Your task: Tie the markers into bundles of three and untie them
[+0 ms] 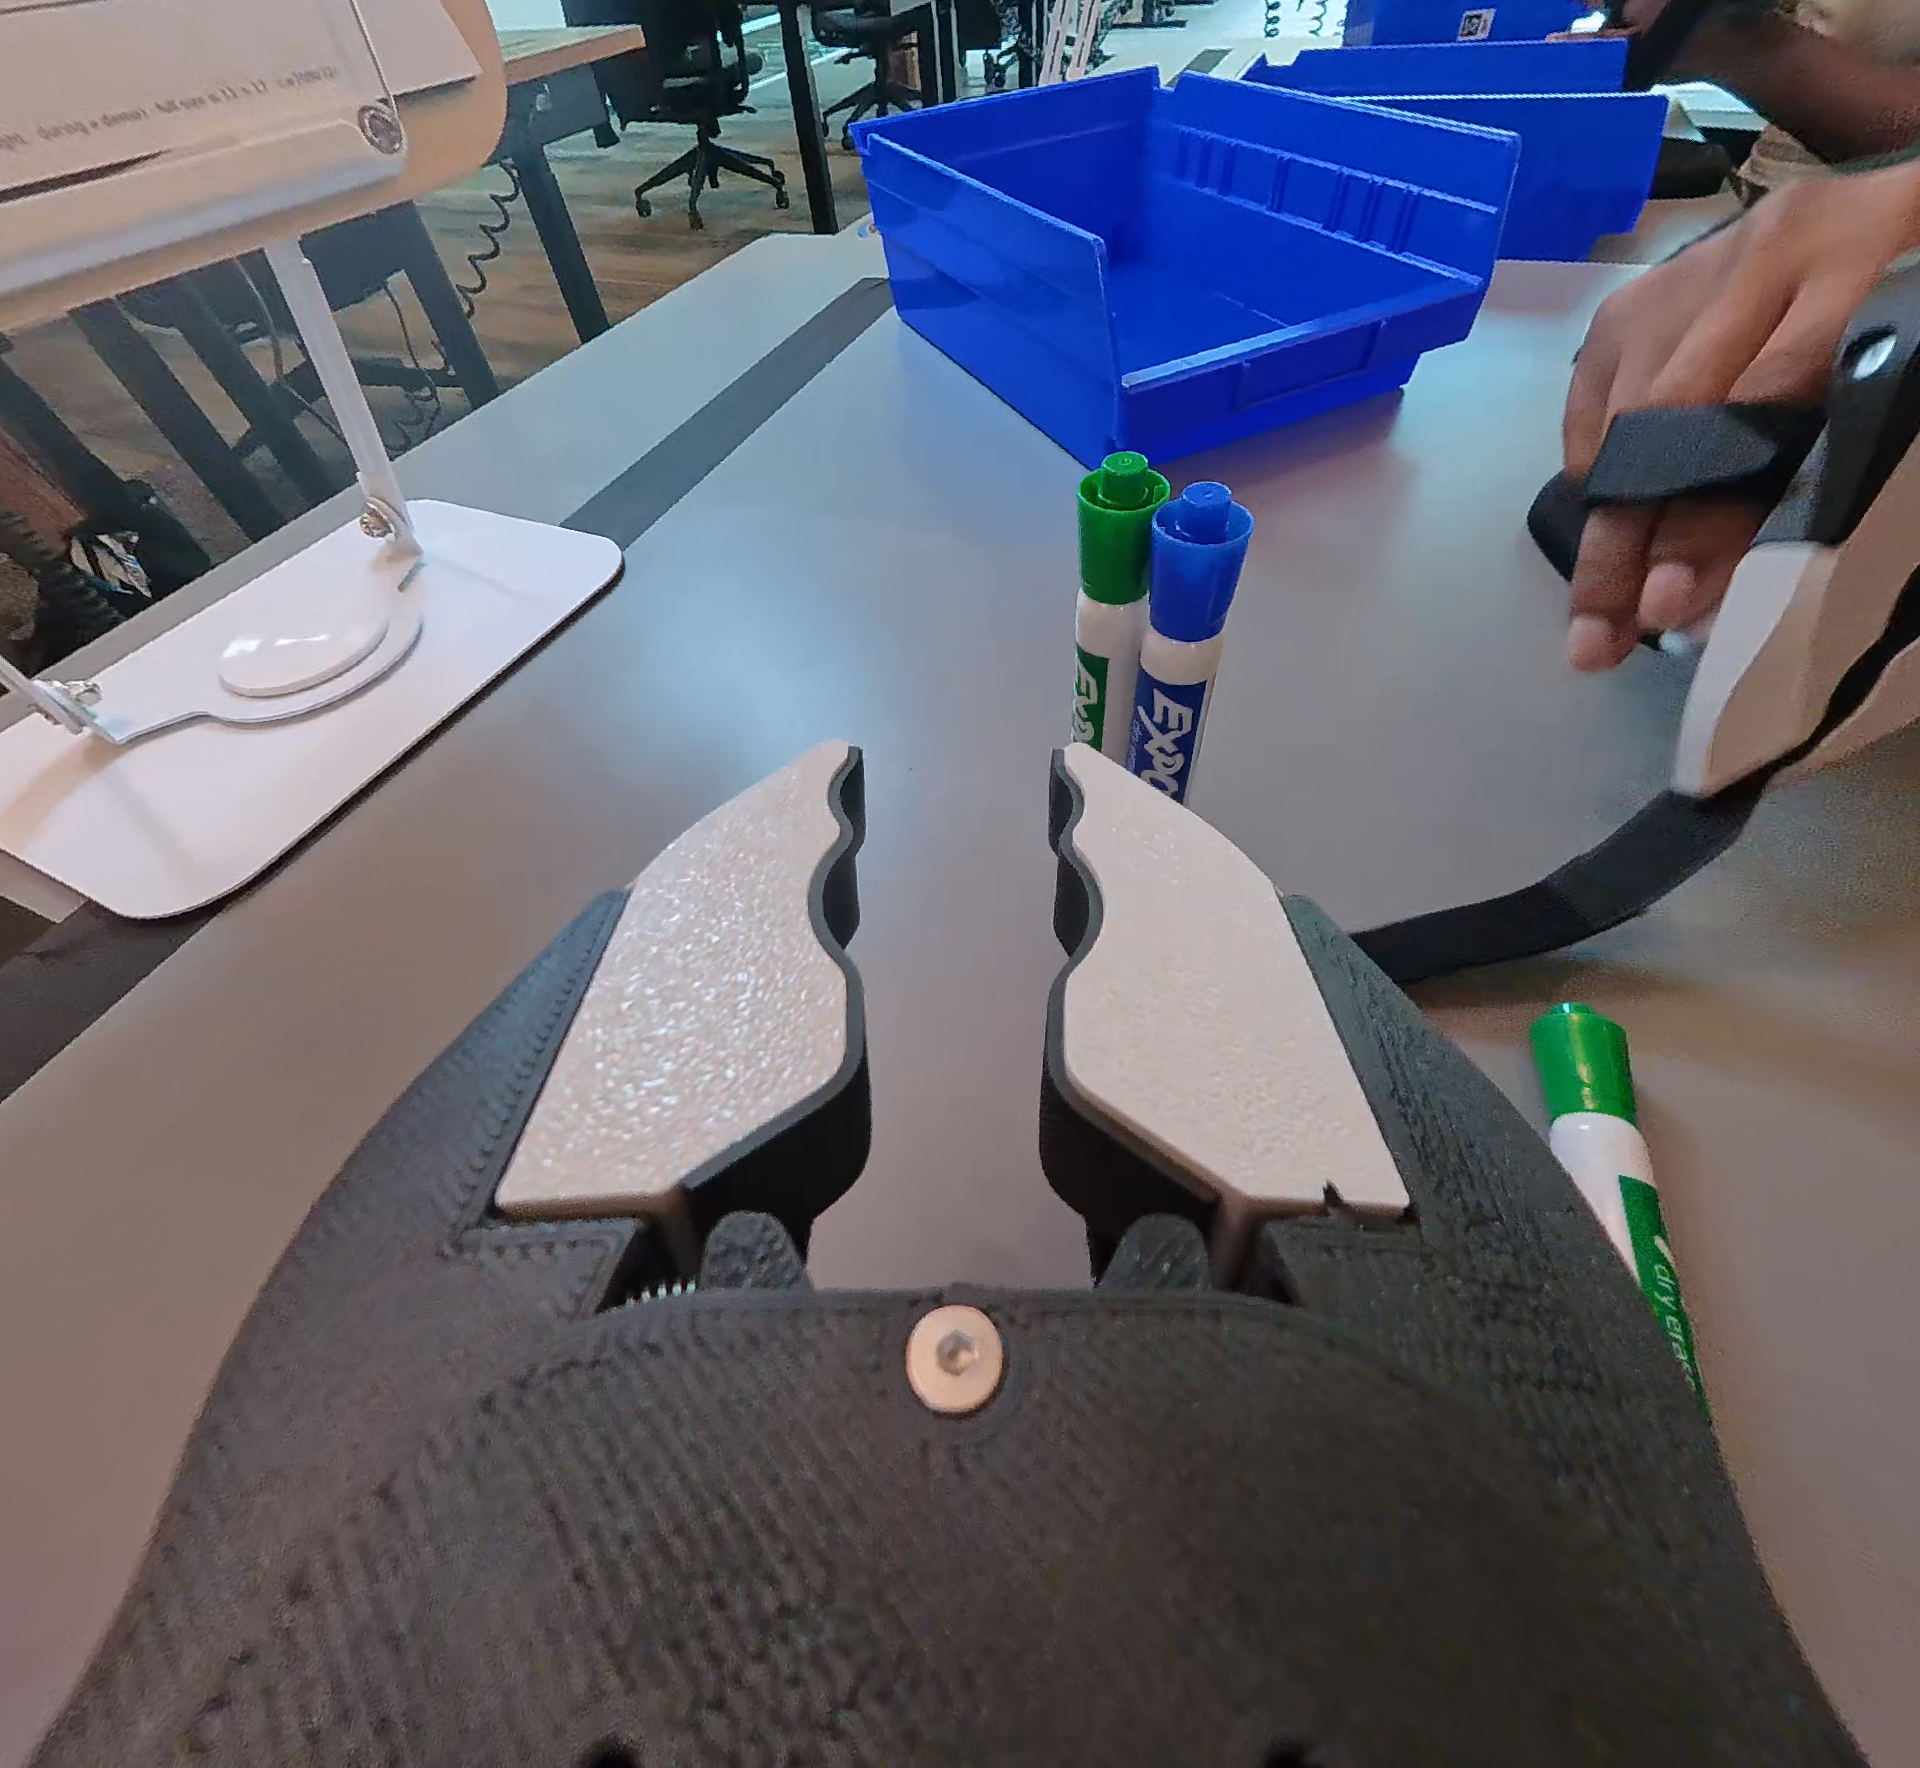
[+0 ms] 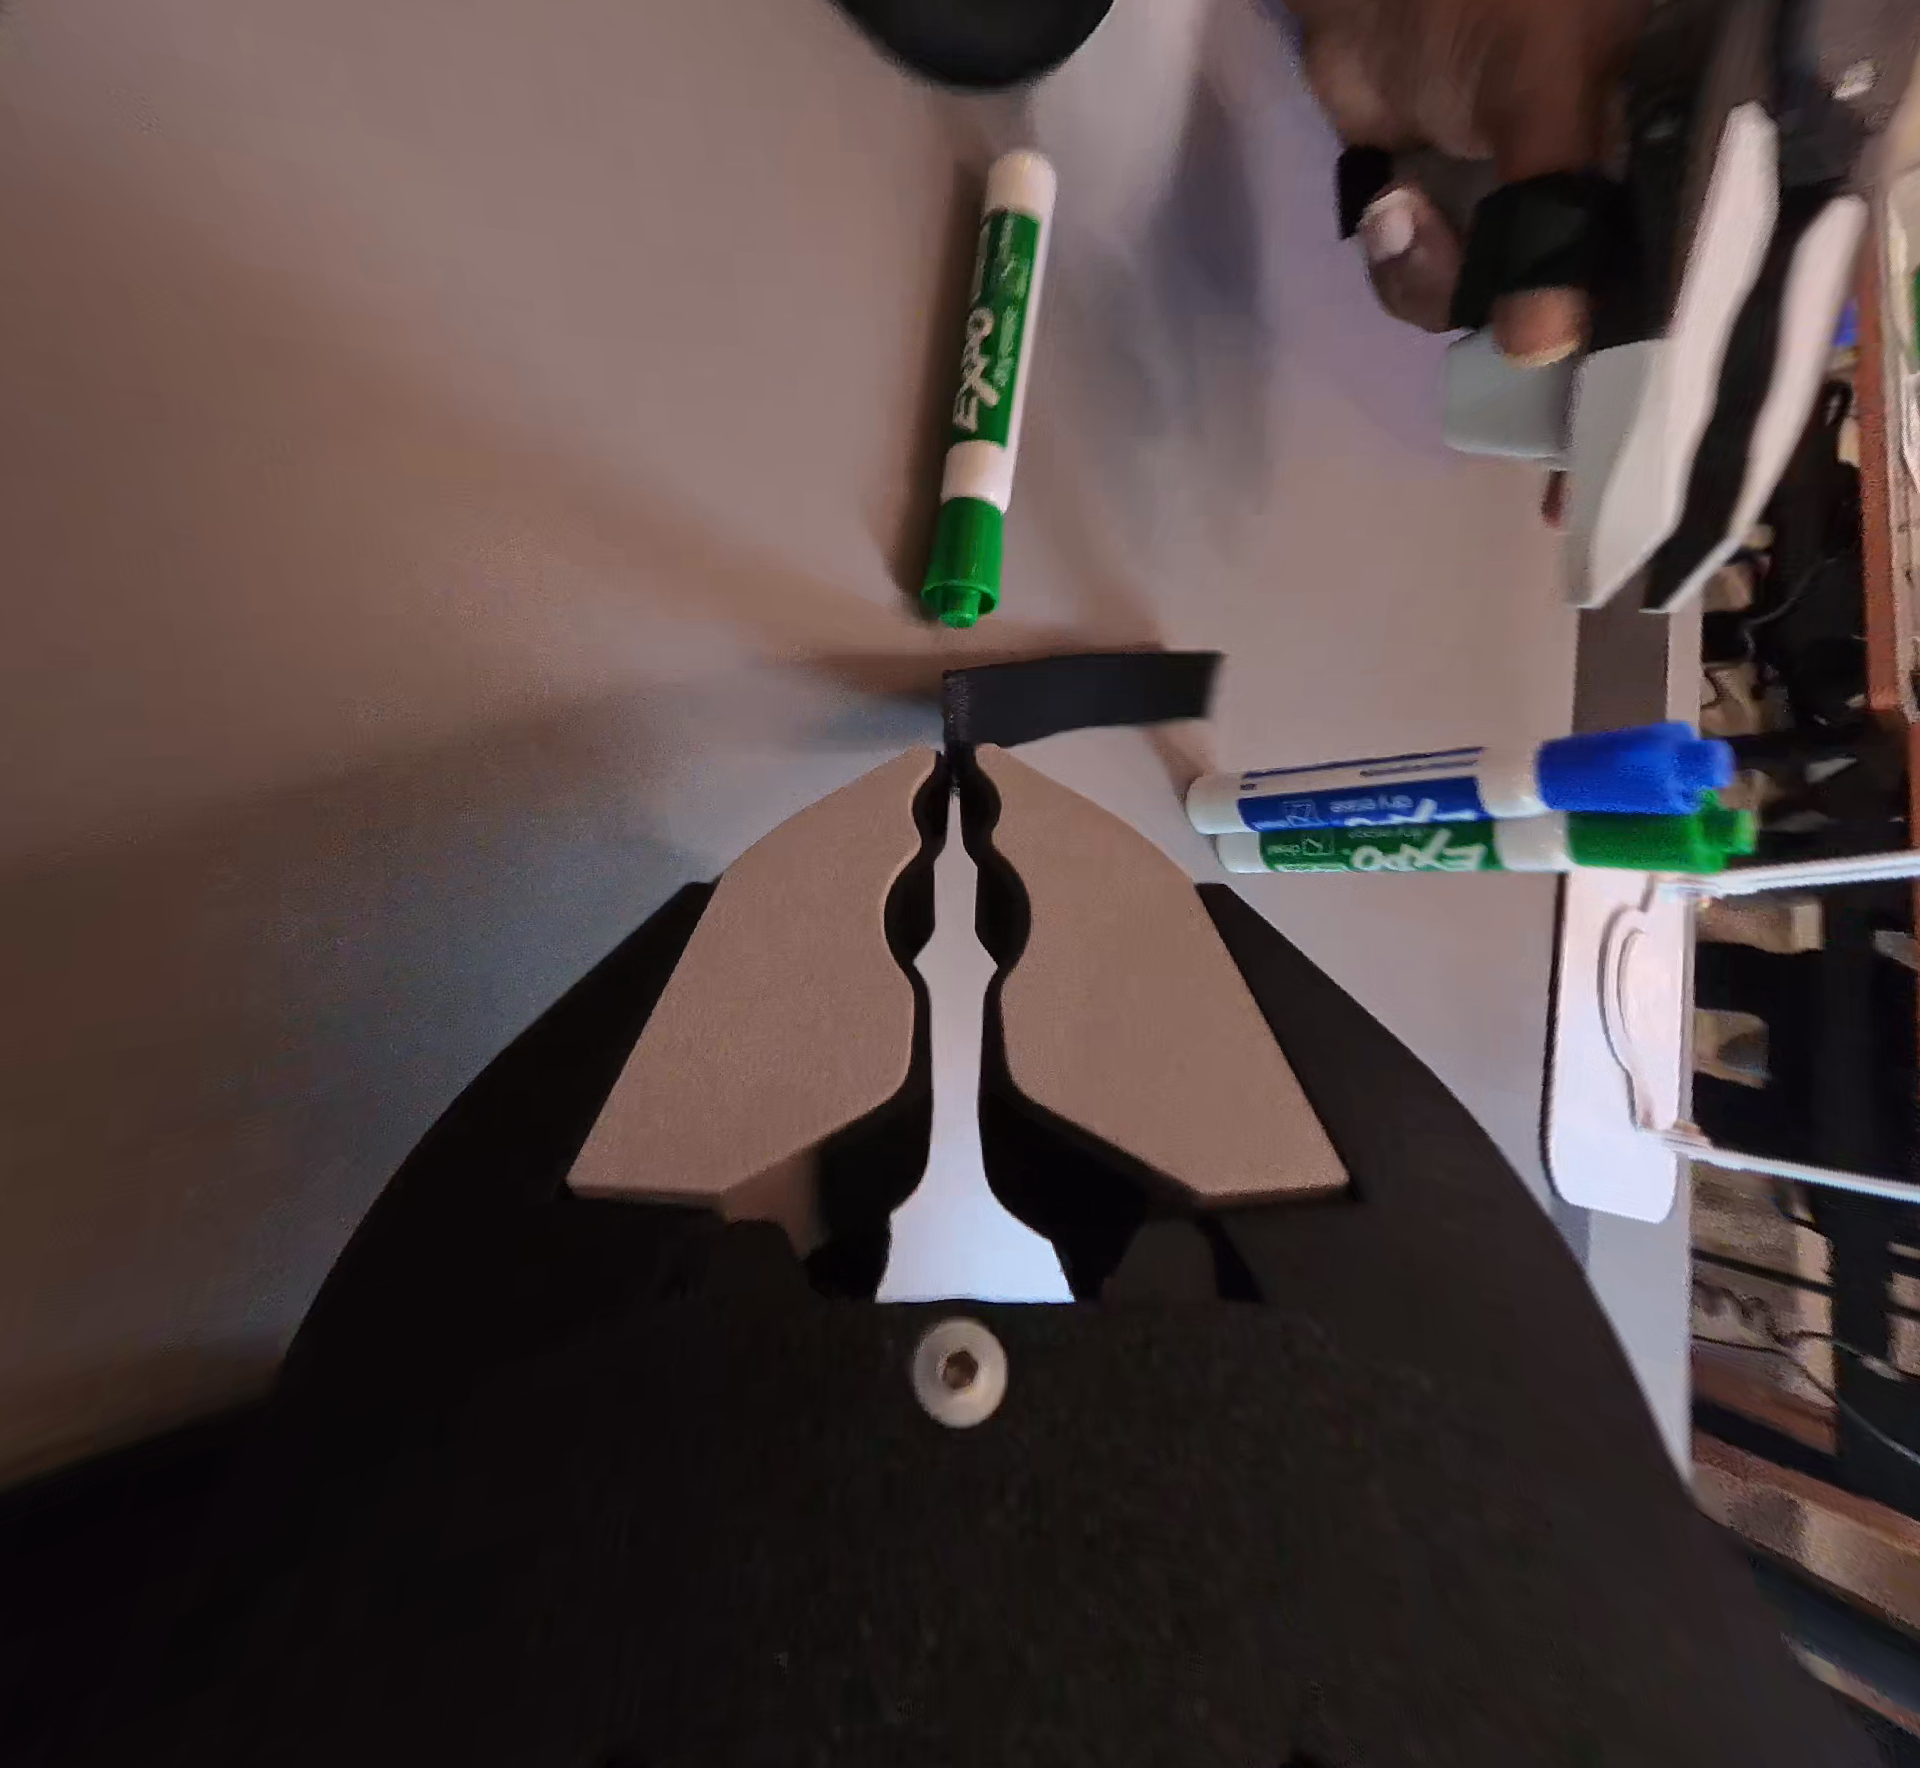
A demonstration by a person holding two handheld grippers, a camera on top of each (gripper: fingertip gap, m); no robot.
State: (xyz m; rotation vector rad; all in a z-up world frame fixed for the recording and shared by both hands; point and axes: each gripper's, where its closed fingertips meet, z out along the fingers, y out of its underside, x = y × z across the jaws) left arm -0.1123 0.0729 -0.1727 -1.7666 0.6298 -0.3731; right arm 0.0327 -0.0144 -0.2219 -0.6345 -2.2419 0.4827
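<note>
Three markers lay on the grey table: a green marker touching a blue marker, and a second green marker apart. The left gripper hung spread, empty. The right gripper pinched one black strap.

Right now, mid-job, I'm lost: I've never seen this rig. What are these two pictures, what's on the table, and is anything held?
Each picture comes from a camera on a hand-held two-finger gripper, looking along its fingers. The left wrist view shows the left gripper open and empty above the grey table. Ahead lie a green-capped whiteboard marker and a blue-capped whiteboard marker side by side, then an empty blue plastic bin. A second green-capped marker lies apart at the right. The right wrist view shows the right gripper shut on a flat black strap. No marker is bundled.
</note>
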